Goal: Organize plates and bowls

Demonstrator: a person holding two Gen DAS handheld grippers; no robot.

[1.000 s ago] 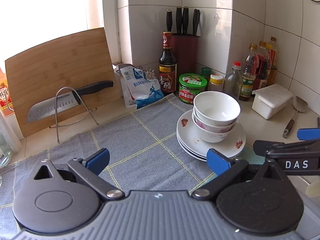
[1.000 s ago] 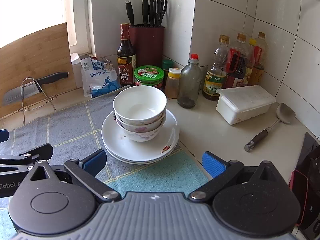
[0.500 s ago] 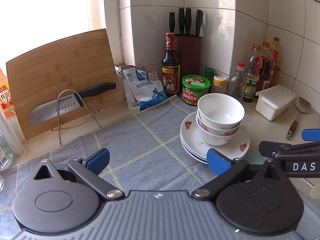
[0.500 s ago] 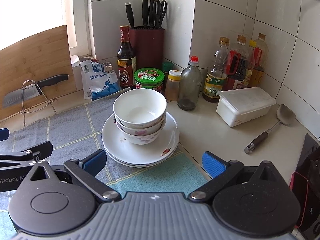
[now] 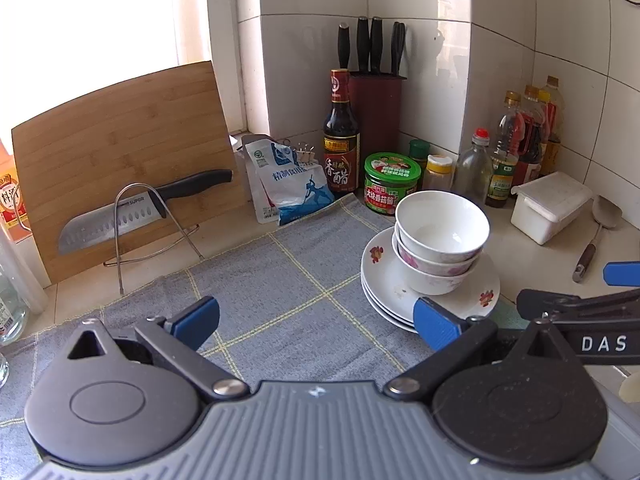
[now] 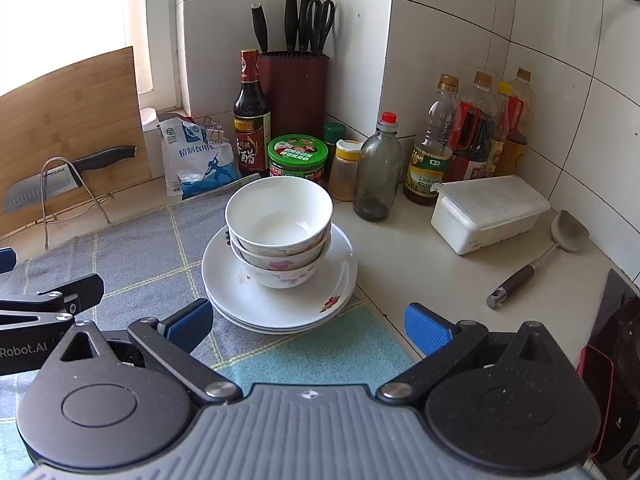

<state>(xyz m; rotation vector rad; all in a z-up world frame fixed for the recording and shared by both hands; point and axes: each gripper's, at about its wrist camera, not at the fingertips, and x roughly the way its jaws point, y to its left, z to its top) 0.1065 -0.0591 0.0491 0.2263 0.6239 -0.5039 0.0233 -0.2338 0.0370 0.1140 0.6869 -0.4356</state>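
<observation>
Nearest, the left gripper (image 5: 316, 322) hangs over a grey checked cloth (image 5: 280, 280) on the counter (image 6: 420, 256), its blue-padded fingers spread wide and holding nothing. Beside it, the right gripper (image 6: 308, 326) is just as wide open and empty, poised over the cloth's teal near edge.

Just beyond both grippers, a stack of white plates (image 6: 340, 280) with small red flower marks sits on the cloth's right edge. Three bowls (image 6: 280, 220) are nested upright on the plates, the top one plain white.

Farther right on the bare counter lie a spatula (image 6: 536, 256) and a white lidded box (image 6: 488, 212).

Toward the back corner stand a green-lidded jar (image 6: 298, 156), a dark vinegar bottle (image 6: 252, 120), several oil bottles (image 6: 472, 132), a white bag (image 6: 200, 160) and a dark red knife block (image 6: 294, 92). At the back left edge, a wooden cutting board (image 5: 128, 152) leans against the wall, with a knife (image 5: 136, 212) resting on a wire stand in front of it.
</observation>
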